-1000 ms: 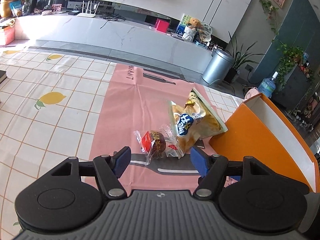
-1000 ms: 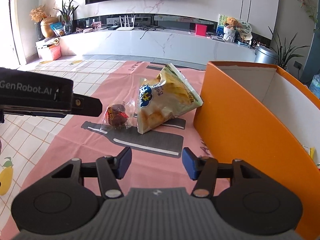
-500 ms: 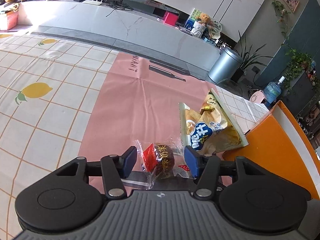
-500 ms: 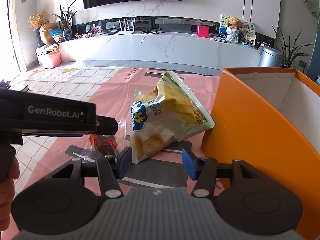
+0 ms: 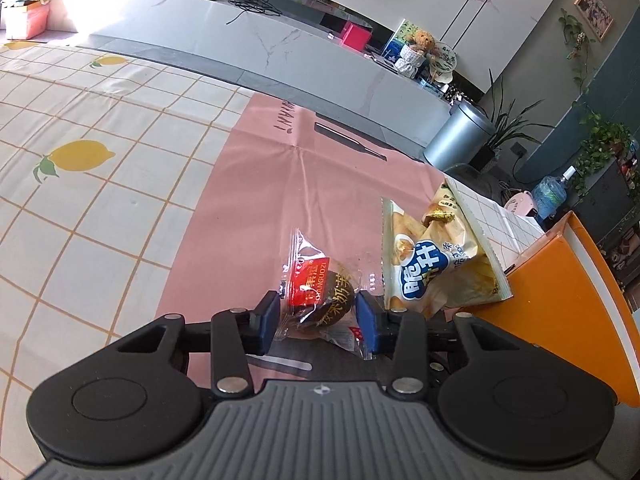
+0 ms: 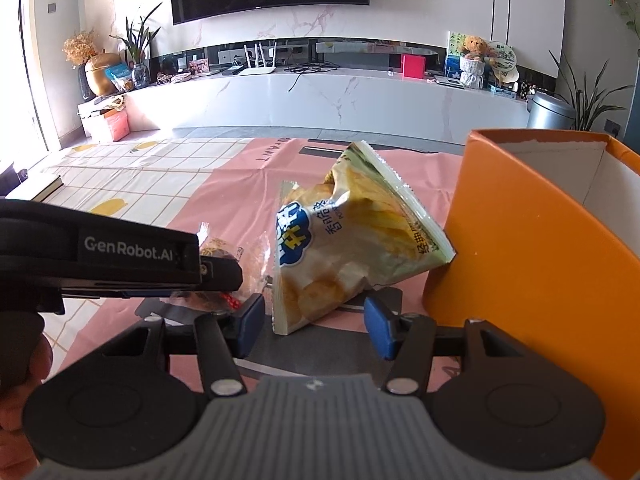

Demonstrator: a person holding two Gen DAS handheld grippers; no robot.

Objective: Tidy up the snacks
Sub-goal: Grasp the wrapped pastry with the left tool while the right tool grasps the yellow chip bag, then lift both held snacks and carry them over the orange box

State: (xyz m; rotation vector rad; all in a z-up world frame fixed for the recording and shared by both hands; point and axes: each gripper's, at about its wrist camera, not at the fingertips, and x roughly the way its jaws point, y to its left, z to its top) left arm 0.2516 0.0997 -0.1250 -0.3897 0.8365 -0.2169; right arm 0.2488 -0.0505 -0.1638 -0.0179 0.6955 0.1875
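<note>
Glossy clear plastic snack wrapper (image 5: 316, 292); shiny foil chip bag (image 6: 352, 248); matt cardboard box (image 6: 532, 264).

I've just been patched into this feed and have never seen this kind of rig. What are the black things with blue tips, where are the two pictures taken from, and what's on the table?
There is no robot arm: a person holds a two-finger tool in each hand, with a fisheye camera on each looking forward along its fingers. One picture is from the left tool, the other from the right.

On the pink mat lie a small brown cake in a clear wrapper with a red label and a yellow crisp bag, its far corner against a tall orange box.

The left gripper is closing its fingers, with the cake between them; the wrapper already meets the blue pads. In the right view it appears side-on as the black bar. The right gripper is open, the bag's near corner between its fingers, untouched.
</note>
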